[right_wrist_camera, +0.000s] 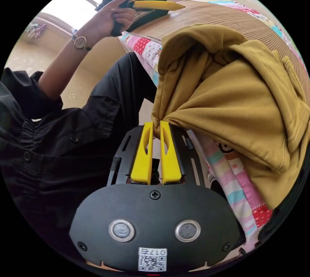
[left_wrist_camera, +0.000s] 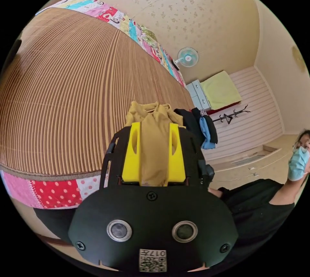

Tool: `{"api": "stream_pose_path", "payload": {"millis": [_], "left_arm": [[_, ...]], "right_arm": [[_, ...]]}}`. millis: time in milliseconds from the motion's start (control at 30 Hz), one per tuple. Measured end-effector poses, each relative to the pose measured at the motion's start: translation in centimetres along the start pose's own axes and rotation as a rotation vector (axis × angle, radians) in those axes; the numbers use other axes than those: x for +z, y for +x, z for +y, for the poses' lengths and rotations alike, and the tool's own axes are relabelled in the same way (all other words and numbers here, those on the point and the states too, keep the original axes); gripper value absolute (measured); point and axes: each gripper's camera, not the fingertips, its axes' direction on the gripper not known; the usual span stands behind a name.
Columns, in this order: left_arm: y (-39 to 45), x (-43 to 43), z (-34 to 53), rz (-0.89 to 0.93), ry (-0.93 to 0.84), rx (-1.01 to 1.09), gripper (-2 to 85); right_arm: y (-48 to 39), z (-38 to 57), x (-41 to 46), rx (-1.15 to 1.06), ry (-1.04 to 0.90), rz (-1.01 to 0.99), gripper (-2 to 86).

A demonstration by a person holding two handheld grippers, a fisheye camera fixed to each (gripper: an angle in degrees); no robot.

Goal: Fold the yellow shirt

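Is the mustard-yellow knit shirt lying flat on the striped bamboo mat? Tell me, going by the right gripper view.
No: the mustard-yellow knit shirt hangs bunched from the right tongs, draped over the edge of the striped bamboo mat.

- The yellow shirt is a mustard, ribbed-knit garment, bunched in thick folds rather than spread flat.
- In the right gripper view it drapes over the bed's edge, a hem hanging down, one corner gathered to a point.
- In the left gripper view a strip of it runs up to a crumpled heap.
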Motion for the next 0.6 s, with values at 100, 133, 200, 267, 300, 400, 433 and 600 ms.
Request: {"api": "stream_pose_path", "payload": {"millis": [100, 133, 200, 267, 300, 400, 433, 600], "left_arm": [[-2.1, 2.3, -1.3, -0.042, -0.002, -0.039, 14.0], [-2.5, 2.7, -1.4, -0.030, 0.002, -0.041, 15.2], [-3.0, 3.2, -1.2, -0.058, 0.000, -0.044, 14.6], [-3.5, 4.0, -1.1, -0.119, -0.052, -0.057, 13.5], [-3.9, 4.4, -1.0, -0.146, -0.077, -0.055, 12.0], [-5.4, 4.4, -0.8, -0.044, -0.060, -0.072, 9.7], [-6.7, 4.1, -0.8, 0.027, -0.043, -0.109, 9.2], [-11.4, 2.7, -1.1, 0.444, 0.073, -0.216, 5.8]], "right_arm": [[2.4, 1.5, -0.1, 0.030, 0.023, -0.068, 3.0], [3.5, 2.2, -0.4, 0.048, 0.036, -0.099, 3.0], [5.1, 3.2, -0.9, 0.080, 0.056, -0.150, 3.1], [6.7, 4.4, -1.3, 0.109, 0.080, -0.211, 3.1], [7.7, 5.1, -1.6, 0.119, 0.096, -0.249, 3.1], [9.3, 6.4, -2.2, 0.091, 0.114, -0.308, 3.1], [9.5, 6.7, -2.6, 0.052, 0.113, -0.325, 3.1], [9.1, 6.5, -4.5, -0.112, 0.068, -0.296, 3.1]]}}
